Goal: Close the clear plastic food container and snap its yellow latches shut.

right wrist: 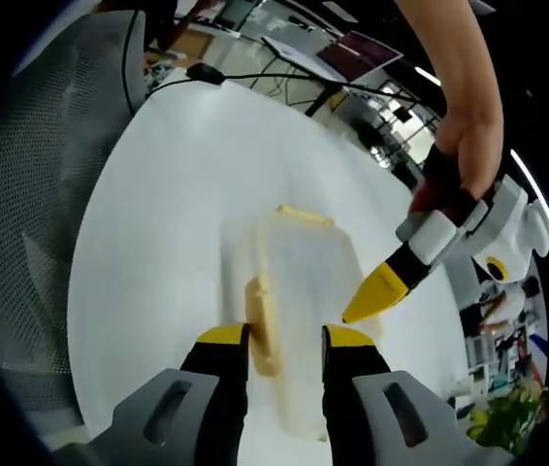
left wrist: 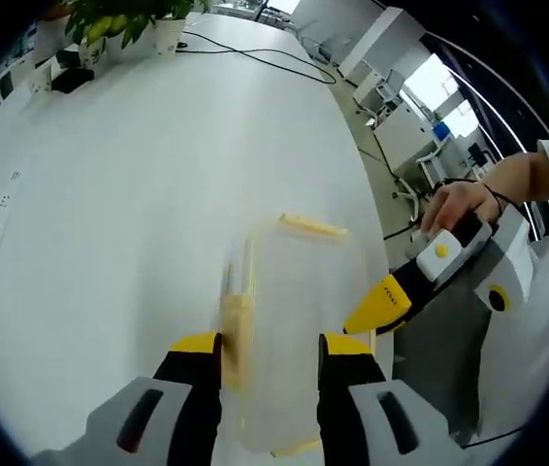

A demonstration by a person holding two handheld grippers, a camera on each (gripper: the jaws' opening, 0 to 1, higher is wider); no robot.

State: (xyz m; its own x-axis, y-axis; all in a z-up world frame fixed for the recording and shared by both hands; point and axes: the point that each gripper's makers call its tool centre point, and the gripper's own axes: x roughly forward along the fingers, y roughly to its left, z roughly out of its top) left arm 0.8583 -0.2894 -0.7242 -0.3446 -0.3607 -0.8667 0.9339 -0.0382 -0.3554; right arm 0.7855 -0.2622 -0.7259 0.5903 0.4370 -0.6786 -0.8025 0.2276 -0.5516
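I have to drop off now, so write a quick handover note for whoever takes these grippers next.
Left gripper: open, jaws either side of the clear container on the white table, near a yellow side latch.
Right gripper: open, straddling the container's near edge by another side latch.
Lid looks on; the images are too blurred to judge whether any latch is snapped.
Left: check and press every latch shut.

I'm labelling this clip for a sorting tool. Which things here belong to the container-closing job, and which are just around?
Job: clear food container, its yellow latches, left gripper, right gripper.

Around: potted plant, black cables, mesh chair, white table.
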